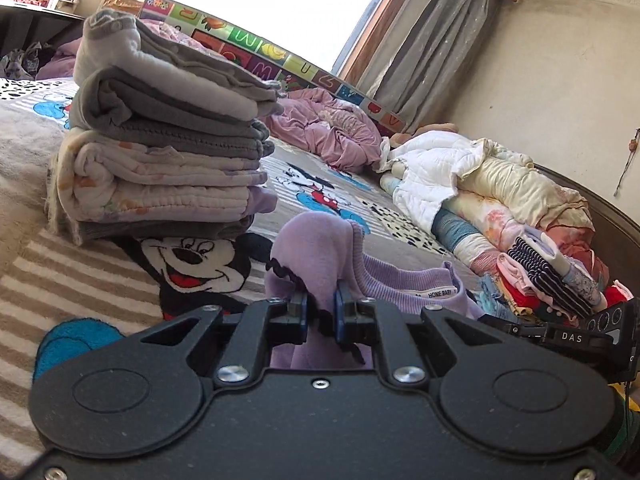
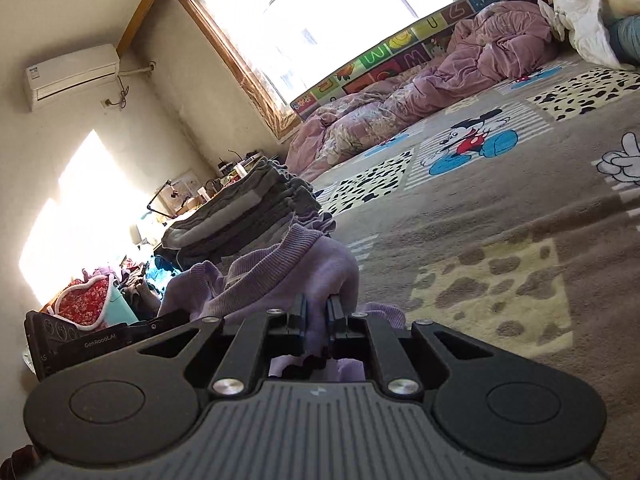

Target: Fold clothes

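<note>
A lilac ribbed-knit cotton garment (image 1: 316, 248) is clamped by the left gripper (image 1: 320, 312) and right gripper (image 2: 317, 316) above a cartoon-mouse bed blanket (image 2: 480, 208).

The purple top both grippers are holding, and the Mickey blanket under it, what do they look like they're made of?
Purple top: soft matte knit, probably cotton jersey, judging by the ribbed neckband and limp folds. Mickey blanket: fuzzy, thick plush pile, likely synthetic fleece; its surface looks napped and dull.

black claw (image 1: 320, 312) bodies, silver screws, blue pads (image 1: 339, 312); right claw (image 2: 316, 316) ribbed grey.
</note>
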{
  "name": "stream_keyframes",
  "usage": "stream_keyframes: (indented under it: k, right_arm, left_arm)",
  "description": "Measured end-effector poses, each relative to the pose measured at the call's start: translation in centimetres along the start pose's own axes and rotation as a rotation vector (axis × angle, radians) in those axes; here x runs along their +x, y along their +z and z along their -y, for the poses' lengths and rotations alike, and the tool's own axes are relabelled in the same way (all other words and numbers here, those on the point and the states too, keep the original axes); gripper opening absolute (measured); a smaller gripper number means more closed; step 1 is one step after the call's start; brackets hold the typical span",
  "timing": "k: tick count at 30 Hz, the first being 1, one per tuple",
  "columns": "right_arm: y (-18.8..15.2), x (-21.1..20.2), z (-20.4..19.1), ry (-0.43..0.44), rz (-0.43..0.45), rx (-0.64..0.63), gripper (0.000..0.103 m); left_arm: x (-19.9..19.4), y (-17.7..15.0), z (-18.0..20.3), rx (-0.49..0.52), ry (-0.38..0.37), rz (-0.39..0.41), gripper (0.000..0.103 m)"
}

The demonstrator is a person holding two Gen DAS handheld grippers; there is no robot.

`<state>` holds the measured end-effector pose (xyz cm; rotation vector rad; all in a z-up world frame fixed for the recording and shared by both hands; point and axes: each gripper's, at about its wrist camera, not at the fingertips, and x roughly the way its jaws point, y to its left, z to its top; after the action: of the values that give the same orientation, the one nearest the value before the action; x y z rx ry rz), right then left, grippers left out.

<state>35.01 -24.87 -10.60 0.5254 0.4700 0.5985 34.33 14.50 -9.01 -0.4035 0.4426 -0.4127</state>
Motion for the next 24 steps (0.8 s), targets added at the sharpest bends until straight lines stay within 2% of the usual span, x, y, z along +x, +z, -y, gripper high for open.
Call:
stream_keyframes:
  k: [6,8,10,12,14,17,19,21,23,24]
  right_arm:
    - [-1.3,3.2,2.4,-0.038,-0.064,0.025,0.014]
    - [-1.4,3.0,2.3,-0.053,-0.071,0.018,0.023]
    - [-1.2,2.7,2.5,-0.079,-0.060,0.040,0.047]
    - [-1.0,2.0,2.5,-0.091,-0.039,0.046,0.049]
    - [-0.7,0.7,0.9,-0.121,0.004,-0.037,0.049]
    - [-0.1,-1.5,-2.1,-0.154,0.075,-0.246,0.049]
    - [-0.6,-2.4,-4.3,-0.128,0.080,-0.385,0.049]
    - [-1.6,-2.3,-6.0,-0.076,0.029,-0.496,0.048]
    - [-2.7,-2.1,-7.6,-0.038,-0.026,-0.597,0.048]
    - [-3.4,-1.5,-7.8,-0.054,-0.058,-0.625,0.048]
  left_arm:
    - [1.4,-0.7,-1.7,-0.065,0.053,-0.084,0.010]
    - [1.2,-0.5,-1.7,-0.077,0.052,-0.087,0.011]
    - [0.7,-0.3,-1.3,-0.070,0.061,-0.072,0.019]
    - [-0.3,0.1,-0.2,-0.016,0.088,-0.032,0.043]
    - [-1.6,0.6,1.2,0.064,0.124,0.019,0.044]
    - [-3.3,1.0,3.3,0.194,0.116,0.061,0.044]
    - [-3.7,0.6,3.8,0.238,0.011,0.033,0.044]
    - [-3.5,-0.3,4.4,0.302,-0.071,-0.018,0.044]
    - [-2.5,-1.6,4.6,0.363,-0.091,-0.085,0.046]
    - [-2.0,-2.3,4.6,0.394,-0.092,-0.116,0.047]
